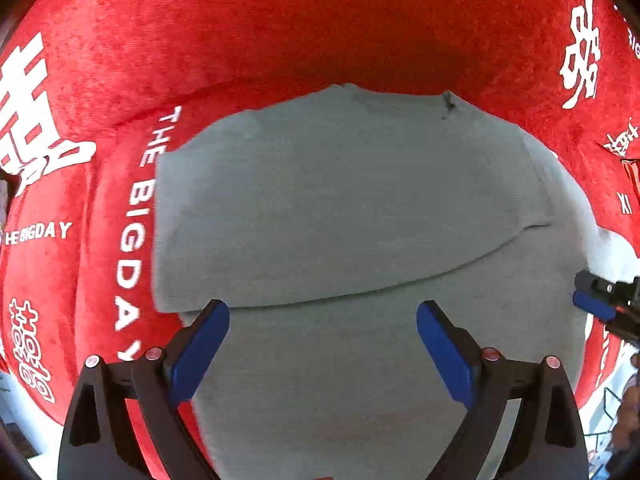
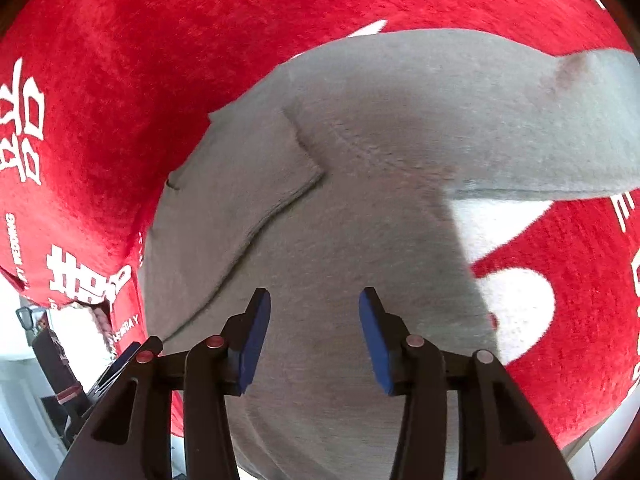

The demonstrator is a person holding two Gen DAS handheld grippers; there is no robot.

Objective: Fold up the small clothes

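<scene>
Knitwear, a grey garment (image 1: 340, 208), lies spread on a red cloth (image 1: 280, 28) printed with white characters and the words "THE BIGDAY". One fold looks done: in the left wrist view a layer of grey lies doubled over the body, its lower edge running across just ahead of the fingertips. The left gripper (image 1: 323, 346) hangs over that edge with its blue pads wide apart and nothing between them. The right gripper (image 2: 315, 340) stands about half open above the grey fabric, also holding nothing; whether its pads brush the cloth cannot be told.

Judged from this, the task is partway along. A first flap is laid, but the garment is not yet a compact bundle.

The right wrist view shows what the left does not: a sleeve (image 2: 560, 128) stretched out toward the red cloth's right side, not yet folded in, and the stepped corner of the folded flap (image 2: 256, 176). That sleeve and a final halving seem to be what is left. The left wrist view alone shows the garment's far edge, the printed band beside its left side, and the right gripper's tip at the picture's right edge.
</scene>
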